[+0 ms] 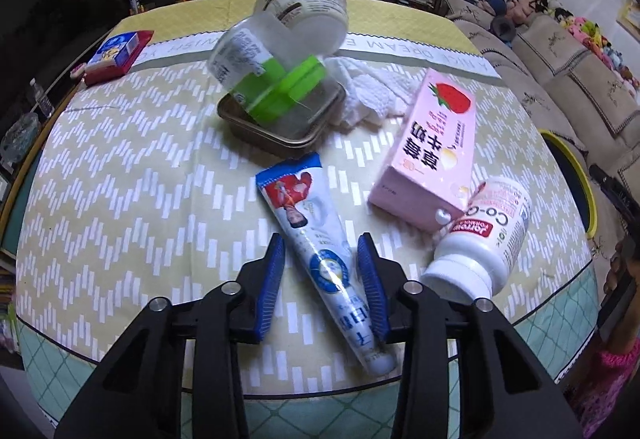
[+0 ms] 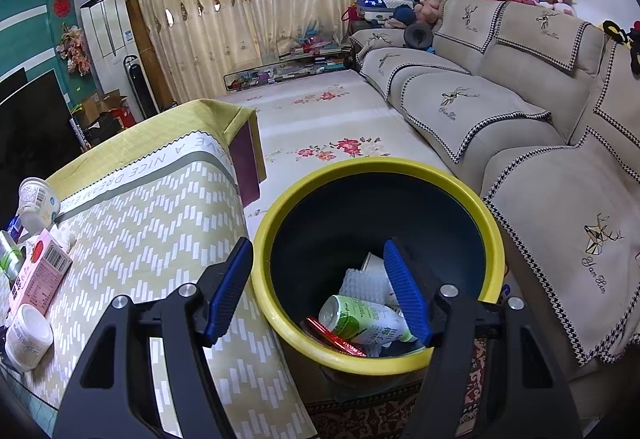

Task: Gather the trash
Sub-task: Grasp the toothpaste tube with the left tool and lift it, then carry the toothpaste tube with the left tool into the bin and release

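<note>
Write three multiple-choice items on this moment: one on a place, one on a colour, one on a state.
1. Where does the tube lie?
A. in the bin
B. on the table, between the left gripper's fingers
C. on the sofa

2. What colour is the bin's rim?
A. red
B. white
C. yellow

3. What is the right gripper holding?
A. nothing
B. the pink carton
C. the white bottle

Key: 1 B, the tube rests on the tablecloth with a blue finger on each side. 2 C, a yellow ring tops the dark bin. 3 A, its fingers stand apart over the bin with nothing between them.
</note>
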The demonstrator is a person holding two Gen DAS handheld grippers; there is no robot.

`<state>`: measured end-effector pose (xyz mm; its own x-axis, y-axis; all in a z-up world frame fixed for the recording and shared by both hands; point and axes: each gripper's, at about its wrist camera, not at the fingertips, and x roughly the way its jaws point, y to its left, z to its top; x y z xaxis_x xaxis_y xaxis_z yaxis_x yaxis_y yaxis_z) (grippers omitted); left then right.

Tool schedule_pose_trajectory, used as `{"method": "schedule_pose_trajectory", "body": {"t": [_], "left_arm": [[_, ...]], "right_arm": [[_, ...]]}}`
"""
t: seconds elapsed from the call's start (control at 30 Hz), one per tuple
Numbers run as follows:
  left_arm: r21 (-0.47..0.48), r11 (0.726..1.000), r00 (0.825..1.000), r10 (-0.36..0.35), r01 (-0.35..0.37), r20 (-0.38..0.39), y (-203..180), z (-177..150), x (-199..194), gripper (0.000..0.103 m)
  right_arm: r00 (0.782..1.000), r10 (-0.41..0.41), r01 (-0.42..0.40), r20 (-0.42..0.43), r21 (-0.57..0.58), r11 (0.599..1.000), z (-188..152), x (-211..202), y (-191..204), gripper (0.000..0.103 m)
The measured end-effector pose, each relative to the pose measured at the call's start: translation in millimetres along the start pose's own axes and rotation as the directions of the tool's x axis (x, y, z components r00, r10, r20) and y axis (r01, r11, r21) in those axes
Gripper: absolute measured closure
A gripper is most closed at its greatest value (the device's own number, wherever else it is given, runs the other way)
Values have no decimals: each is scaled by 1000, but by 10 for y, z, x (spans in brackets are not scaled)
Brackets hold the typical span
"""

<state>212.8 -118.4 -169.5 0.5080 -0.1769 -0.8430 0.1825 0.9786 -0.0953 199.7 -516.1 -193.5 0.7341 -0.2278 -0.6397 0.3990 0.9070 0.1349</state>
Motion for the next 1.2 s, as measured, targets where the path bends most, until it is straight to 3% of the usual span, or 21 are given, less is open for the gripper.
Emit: {"method": "schedule_pose_trajectory", "body": {"t": [0.17,0.4,0.67,0.97,1.2], "left_arm": [[14,1000,1000,-27,27,3,-16,-19,-27,81],[27,999,997,-34,32,72,2,-18,-306,82],[121,987,976,-126,106,179,-358,90,-806,82],[281,928,936,-303,246,179,-1282,473,-840,82],[380,853,909,-412,358,68,-2344,739,-415,82]], "right_arm": [[1000,4,-4,2,4,1000,-11,-13,3,39],[1000,16,-16,22,16,1000,-16,-128,-18,39],[999,16,-17,51,15,1000,-36,-297,-55,39],[997,-33,28,73,65,997,-49,-411,-366,39],[993,-97,88,69,132,987,-116,-480,-823,37]]}}
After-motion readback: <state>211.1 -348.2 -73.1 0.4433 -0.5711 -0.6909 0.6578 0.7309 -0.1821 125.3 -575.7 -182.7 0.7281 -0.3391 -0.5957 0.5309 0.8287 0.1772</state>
